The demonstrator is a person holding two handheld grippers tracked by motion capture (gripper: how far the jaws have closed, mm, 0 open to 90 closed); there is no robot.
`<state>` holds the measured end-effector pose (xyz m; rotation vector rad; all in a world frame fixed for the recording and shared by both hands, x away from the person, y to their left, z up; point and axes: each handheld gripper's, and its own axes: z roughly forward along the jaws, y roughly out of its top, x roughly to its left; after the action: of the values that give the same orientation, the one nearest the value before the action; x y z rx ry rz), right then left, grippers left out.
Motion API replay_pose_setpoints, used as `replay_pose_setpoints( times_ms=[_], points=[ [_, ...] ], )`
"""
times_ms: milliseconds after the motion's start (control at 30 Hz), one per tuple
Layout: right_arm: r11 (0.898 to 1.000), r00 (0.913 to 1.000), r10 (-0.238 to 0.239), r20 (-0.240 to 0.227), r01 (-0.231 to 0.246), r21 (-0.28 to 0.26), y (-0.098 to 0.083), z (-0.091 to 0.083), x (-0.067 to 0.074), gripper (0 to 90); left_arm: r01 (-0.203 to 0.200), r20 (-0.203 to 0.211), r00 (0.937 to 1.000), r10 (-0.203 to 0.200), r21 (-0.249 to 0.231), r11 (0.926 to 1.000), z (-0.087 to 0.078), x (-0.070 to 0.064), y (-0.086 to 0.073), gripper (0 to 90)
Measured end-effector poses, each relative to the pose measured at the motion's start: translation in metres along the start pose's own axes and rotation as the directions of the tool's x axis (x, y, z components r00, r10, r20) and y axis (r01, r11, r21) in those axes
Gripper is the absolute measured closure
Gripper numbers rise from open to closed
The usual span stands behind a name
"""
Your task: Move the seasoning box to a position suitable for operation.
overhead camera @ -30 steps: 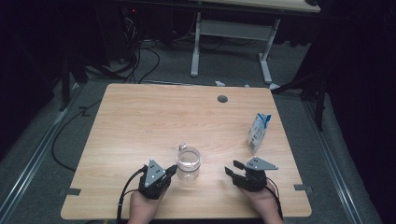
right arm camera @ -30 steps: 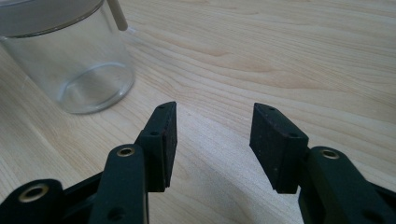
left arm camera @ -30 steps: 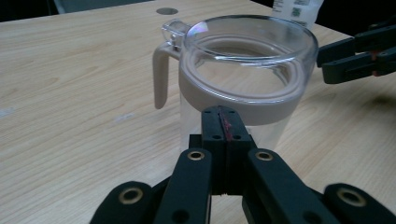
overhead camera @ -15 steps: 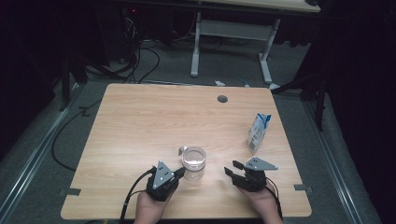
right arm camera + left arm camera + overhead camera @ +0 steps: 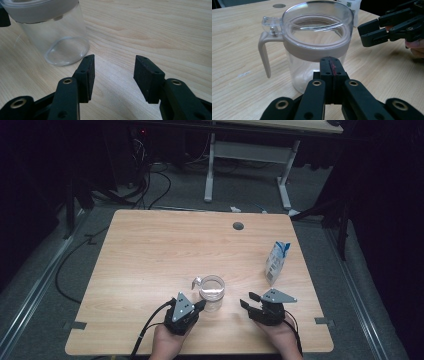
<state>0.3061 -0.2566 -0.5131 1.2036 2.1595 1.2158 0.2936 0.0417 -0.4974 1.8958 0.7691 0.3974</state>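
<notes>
A clear plastic jug [image 5: 212, 291] with a beige band and a beige handle stands upright near the table's front edge. It is empty, and its handle points to the left in the left gripper view. My left gripper [image 5: 201, 304] is shut with nothing between its jaws. In the left gripper view its tips [image 5: 332, 67] sit right against the jug [image 5: 317, 37], just below the band. My right gripper [image 5: 246, 300] stands open to the right of the jug. In its own view the right gripper [image 5: 113, 70] has bare wood between the jaws, with the jug [image 5: 50, 30] at the upper left.
A small white and blue carton [image 5: 276, 261] stands upright near the right edge of the wooden table [image 5: 150, 260]. A round cable hole [image 5: 238, 226] sits at the far side. Beyond the table are dark floor, cables and another table's legs.
My left gripper has moved right up to the jug. The jug has shifted slightly to the right. The right gripper has stayed still.
</notes>
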Motion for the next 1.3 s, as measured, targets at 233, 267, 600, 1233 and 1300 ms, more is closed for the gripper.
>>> replay_pose_setpoints(
  times_ms=[233, 267, 600, 1233, 1300],
  points=[
    [1.0, 1.0, -0.004, 0.001, 0.004, -0.002, 0.0, 0.0, 0.0, 51.5, -0.005, 0.012, 0.9999, 0.005, 0.004, 1.0, 0.005, -0.004, 0.003, 89.9],
    [1.0, 1.0, -0.004, 0.001, 0.004, -0.003, 0.0, -0.001, 0.0, 51.5, -0.005, 0.01, 0.9999, 0.005, 0.001, 1.0, 0.003, -0.004, 0.003, 89.8],
    [1.0, 0.9998, -0.015, 0.013, 0.016, -0.017, 0.014, 0.002, 0.005, 54.4, 0.046, -0.09, 0.9948, -0.048, -0.026, 0.9986, -0.017, 0.03, 0.007, 85.6],
    [0.996, 0.9936, -0.08, 0.08, 0.083, -0.031, 0.044, 0.024, 0.012, 61.4, 0.052, -0.129, 0.99, -0.056, -0.039, 0.9979, -0.006, 0.051, 0.041, 66.5],
    [0.996, 0.9947, -0.075, 0.071, 0.077, -0.037, 0.043, 0.024, 0.012, 62.1, 0.053, -0.124, 0.9906, -0.058, -0.04, 0.9978, -0.005, 0.052, 0.042, 66.7]
  ],
)
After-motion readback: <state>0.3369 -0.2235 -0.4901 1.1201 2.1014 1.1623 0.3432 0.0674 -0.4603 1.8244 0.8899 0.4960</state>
